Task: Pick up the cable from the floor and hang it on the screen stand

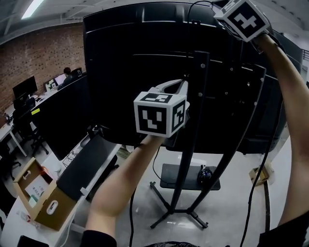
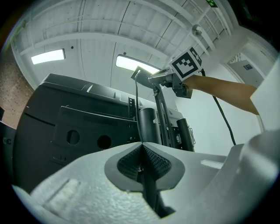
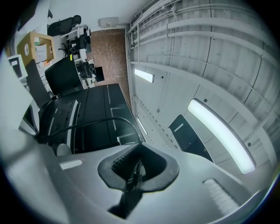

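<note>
As the right gripper (image 3: 139, 151), at upper right, and left gripper (image 2: 142, 151) both clamp the cable (image 3: 90, 122), draping it over the screen stand (image 1: 188, 144) looks underway; next, lower and release.

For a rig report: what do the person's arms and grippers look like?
Both the left gripper and right gripper are pale grey plastic with dark ribbed pads, each carrying a white cube with black square markers. The forearms are bare; dark sleeves higher up.

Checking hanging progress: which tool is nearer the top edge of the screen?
Right. The right tool is up at the top edge of the screen; the left tool sits well below it, by the stand post.
</note>
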The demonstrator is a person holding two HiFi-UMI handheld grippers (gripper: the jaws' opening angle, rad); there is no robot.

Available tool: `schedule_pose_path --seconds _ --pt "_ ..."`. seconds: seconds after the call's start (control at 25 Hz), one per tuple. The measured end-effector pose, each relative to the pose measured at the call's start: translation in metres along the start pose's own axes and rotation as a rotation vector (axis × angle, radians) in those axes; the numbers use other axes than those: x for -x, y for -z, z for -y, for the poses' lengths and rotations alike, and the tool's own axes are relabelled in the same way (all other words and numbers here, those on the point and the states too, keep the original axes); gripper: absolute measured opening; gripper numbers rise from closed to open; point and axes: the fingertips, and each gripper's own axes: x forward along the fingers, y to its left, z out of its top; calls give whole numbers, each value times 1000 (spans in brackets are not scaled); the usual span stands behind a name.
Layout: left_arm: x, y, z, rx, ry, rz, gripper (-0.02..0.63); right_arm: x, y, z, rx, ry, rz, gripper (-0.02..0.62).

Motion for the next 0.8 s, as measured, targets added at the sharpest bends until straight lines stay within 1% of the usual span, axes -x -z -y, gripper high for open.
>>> schedule_pose_path --seconds 0.08,0.24,0.56,0.68,0.8 --pt "1 0 2 5 -3 1 -2 6 4 3 2 4 -2 17" --pt "4 -5 4 15 -9 14 -2 15 26 9 3 0 -34 17" --pt "3 -16 20 14 -4 39 -2 41 82 37 -31 63 -105 17" --pt "3 -23 20 9 -13 44 -2 49 101 50 -62 90 -121 17" --pt "1 -27 24 16 -14 52 -2 61 127 60 -75 105 -168 17"
